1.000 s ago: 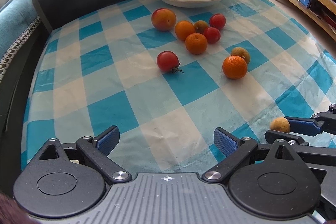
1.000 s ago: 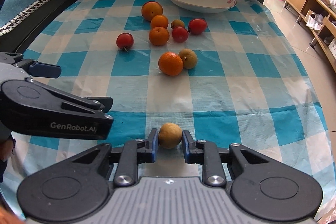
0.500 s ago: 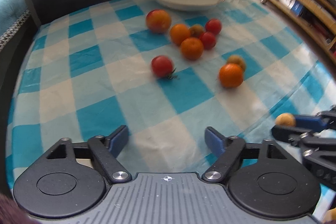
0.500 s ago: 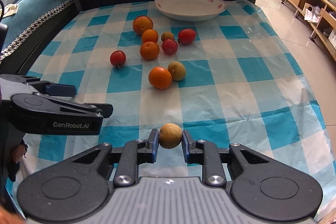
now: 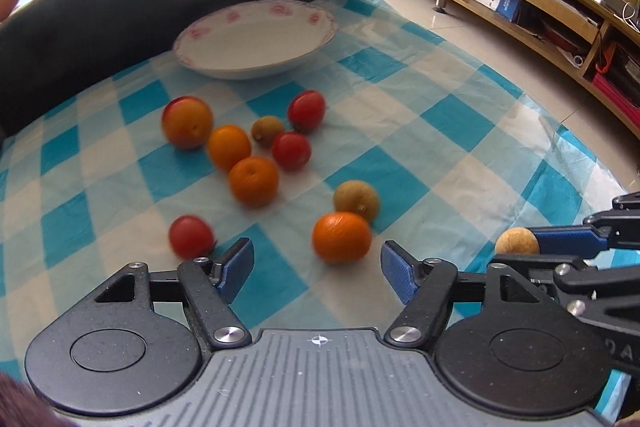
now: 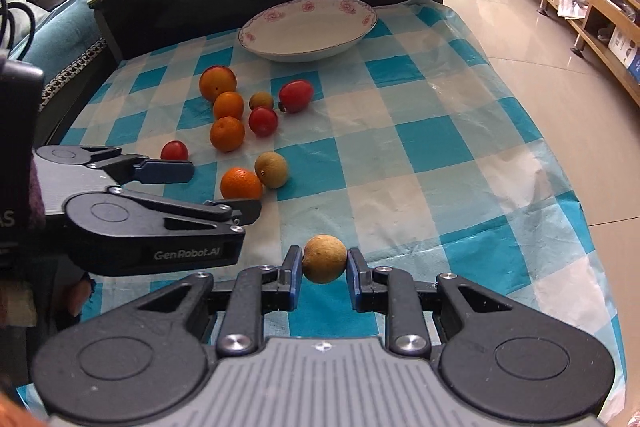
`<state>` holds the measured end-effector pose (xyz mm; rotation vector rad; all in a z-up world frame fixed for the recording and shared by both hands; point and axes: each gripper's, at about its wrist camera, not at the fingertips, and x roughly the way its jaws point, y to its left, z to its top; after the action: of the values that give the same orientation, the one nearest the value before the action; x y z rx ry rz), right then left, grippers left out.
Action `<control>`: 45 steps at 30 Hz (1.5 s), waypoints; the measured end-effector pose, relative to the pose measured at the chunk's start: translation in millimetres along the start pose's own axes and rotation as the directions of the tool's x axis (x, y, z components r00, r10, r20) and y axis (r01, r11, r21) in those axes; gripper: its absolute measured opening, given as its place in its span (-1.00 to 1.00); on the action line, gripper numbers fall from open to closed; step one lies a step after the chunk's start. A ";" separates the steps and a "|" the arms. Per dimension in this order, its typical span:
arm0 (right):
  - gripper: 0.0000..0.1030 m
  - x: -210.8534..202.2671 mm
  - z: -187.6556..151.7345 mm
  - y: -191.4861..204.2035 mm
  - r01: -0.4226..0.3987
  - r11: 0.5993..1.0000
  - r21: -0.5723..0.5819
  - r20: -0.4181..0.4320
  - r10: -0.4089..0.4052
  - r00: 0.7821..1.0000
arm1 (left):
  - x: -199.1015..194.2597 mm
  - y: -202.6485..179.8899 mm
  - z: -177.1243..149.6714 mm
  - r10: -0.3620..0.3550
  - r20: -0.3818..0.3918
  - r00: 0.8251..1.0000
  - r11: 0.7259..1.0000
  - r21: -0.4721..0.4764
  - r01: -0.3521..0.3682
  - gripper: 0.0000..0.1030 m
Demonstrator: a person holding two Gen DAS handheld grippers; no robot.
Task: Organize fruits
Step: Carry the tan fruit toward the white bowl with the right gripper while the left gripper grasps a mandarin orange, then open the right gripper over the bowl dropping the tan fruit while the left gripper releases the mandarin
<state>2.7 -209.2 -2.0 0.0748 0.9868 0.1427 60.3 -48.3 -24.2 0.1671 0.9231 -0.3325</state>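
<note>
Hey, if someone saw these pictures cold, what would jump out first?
Probably the small tan fruit pinched in the right claw, off the blue-checked tablecloth. Then the loose cluster of oranges and tomatoes mid-cloth, and the empty flowered bowl at the far edge.

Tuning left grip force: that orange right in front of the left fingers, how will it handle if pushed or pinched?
The orange is round and lies loose on the checked cloth, so a nudge would probably roll it, perhaps into the brown fruit beside it. It looks firm-skinned, likely tolerating a moderate pinch. The left gripper, open, looks wide enough to straddle it.
</note>
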 end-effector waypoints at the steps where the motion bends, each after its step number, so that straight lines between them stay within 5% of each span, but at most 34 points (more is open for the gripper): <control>1: -0.47 -0.3 0.6 -0.7 -0.004 1.000 0.002 0.002 0.004 1.000 | 4.8 -1.7 1.9 -0.008 -0.009 1.000 1.000 0.003 0.008 0.37; 5: -0.47 -2.3 2.4 -2.8 -0.017 1.000 0.008 0.009 0.017 1.000 | 12.0 -4.5 3.5 -0.014 -0.027 1.000 1.000 0.003 0.014 0.18; 8: -0.47 -5.3 5.3 -2.7 -0.022 1.000 0.007 0.017 0.022 1.000 | 8.5 -1.4 5.8 -0.028 -0.036 0.999 1.000 -0.010 0.027 -0.21; 24: -0.47 13.7 75.3 13.0 0.013 0.995 -0.098 0.069 -0.006 0.998 | -13.3 37.1 36.0 -0.061 0.018 0.998 0.997 -0.036 0.062 -0.21; 36: -0.47 78.3 178.4 9.4 0.001 0.990 -0.140 0.124 0.016 0.992 | 25.0 73.6 115.3 -0.004 0.083 0.997 0.997 -0.076 0.010 -0.21; 45: -0.47 128.1 202.6 -6.7 -0.011 0.988 -0.152 0.092 0.025 0.995 | 68.9 85.3 145.7 0.027 0.067 0.997 0.998 -0.062 -0.023 -0.21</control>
<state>242.1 -195.8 2.8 -0.0487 0.8789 0.2282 238.2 -24.0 7.1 0.1104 0.8628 -0.2848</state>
